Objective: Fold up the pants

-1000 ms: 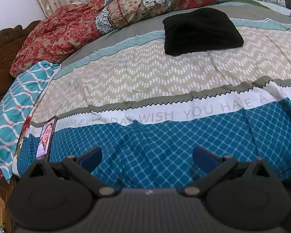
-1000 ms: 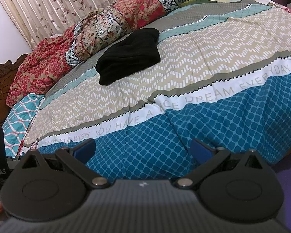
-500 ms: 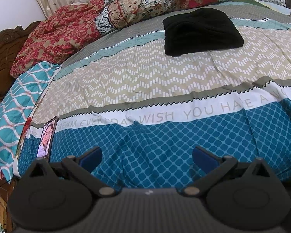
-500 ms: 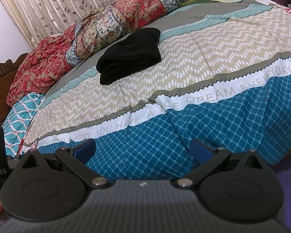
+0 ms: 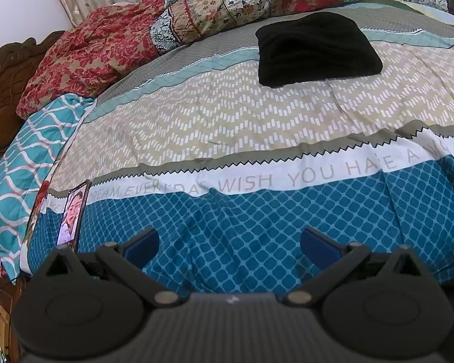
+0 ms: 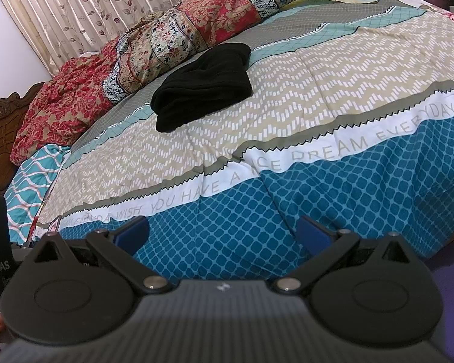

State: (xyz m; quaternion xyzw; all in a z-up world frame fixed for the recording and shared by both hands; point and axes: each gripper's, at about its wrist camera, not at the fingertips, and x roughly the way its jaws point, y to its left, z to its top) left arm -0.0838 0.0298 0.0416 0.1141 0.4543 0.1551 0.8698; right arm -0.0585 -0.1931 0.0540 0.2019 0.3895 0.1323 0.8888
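The pants [image 5: 317, 48] lay folded far across the bed [image 5: 227, 127], both tongs [image 5: 228, 242] [image 6: 222, 236] spread and empty, so nothing seemed left but withdrawing.

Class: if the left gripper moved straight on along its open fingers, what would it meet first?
Probably the bedspread: the left gripper points at its blue patterned band near the bed's edge, with nothing between. The black pants lie farther up the bed, beyond that. Depth is uncertain.
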